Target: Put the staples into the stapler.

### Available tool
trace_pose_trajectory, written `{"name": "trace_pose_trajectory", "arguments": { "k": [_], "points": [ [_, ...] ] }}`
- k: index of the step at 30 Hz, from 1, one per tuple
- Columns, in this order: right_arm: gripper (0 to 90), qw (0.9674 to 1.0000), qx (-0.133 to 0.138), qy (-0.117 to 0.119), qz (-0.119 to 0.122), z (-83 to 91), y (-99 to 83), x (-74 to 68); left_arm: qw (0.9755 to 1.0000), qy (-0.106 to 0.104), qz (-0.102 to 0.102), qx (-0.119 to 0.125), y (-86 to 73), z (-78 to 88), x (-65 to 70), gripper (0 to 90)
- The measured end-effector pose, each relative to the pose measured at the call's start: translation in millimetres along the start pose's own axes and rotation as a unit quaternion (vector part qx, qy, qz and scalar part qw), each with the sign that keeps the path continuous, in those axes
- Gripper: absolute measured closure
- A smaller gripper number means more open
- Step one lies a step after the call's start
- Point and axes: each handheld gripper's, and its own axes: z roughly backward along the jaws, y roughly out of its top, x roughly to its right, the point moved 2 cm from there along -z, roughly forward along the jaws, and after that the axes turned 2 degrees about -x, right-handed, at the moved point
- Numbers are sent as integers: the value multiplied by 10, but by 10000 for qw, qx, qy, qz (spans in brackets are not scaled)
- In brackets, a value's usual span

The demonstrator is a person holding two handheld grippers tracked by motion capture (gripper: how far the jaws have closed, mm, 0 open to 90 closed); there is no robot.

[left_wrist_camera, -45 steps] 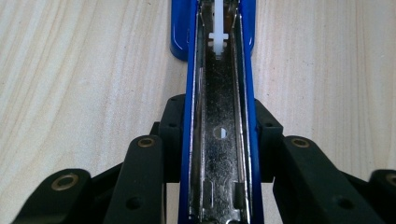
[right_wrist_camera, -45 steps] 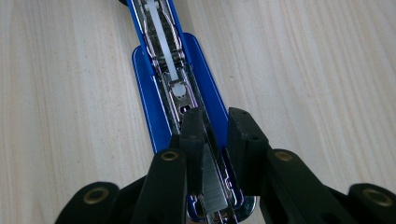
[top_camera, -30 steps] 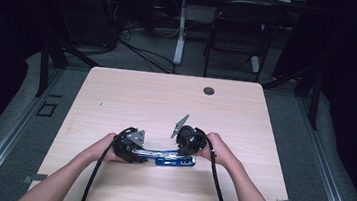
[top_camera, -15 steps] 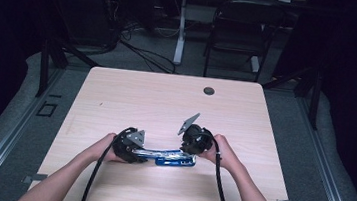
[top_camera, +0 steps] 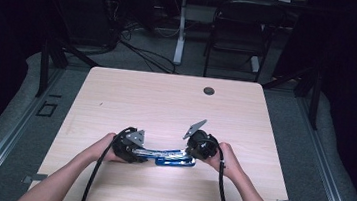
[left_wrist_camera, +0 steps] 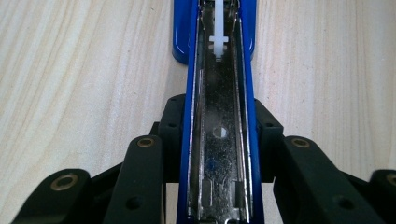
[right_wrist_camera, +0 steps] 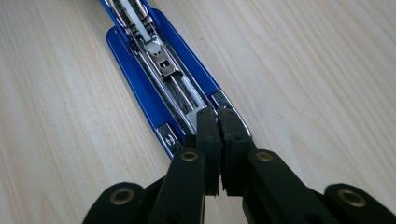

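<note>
A blue stapler (top_camera: 173, 158) is seen opened out flat near the front edge of a light wooden table (top_camera: 166, 104), between the person's two hands. In the high view, the left gripper (top_camera: 128, 148) is held at the stapler's left end and the right gripper (top_camera: 201, 145) at its right end, each with a black cable trailing back toward the person. In the left gripper view, the left gripper (left_wrist_camera: 219, 140) is shown pinching the stapler's upper arm (left_wrist_camera: 219, 116) across its width: the two black pads press on the blue side walls, and the bright metal channel lies open between them, with a white plastic pusher (left_wrist_camera: 218, 39) visible farther along. In the right gripper view, the right gripper (right_wrist_camera: 217, 133) is shown with its jaws pressed together, having just been closing; their tips rest at the near end of the metal staple magazine (right_wrist_camera: 170, 77), which lies on the blue base (right_wrist_camera: 135, 79). Whether a thin part is nipped between the tips cannot be told. A white strip (right_wrist_camera: 137, 23) runs along the far part of the magazine. A small dark round fitting (top_camera: 209, 90) is set in the table near its far edge, well apart from the stapler. No brand, label or legible writing is shown on the stapler or on either gripper.
</note>
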Motion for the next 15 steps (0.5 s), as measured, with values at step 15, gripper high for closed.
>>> {"name": "trace_pose_trajectory", "arguments": {
  "k": [15],
  "points": [
    [888,9998,101,96,-148,-37,-41,7,9998,91,-140,66,36,63,26,655]
  ]
}}
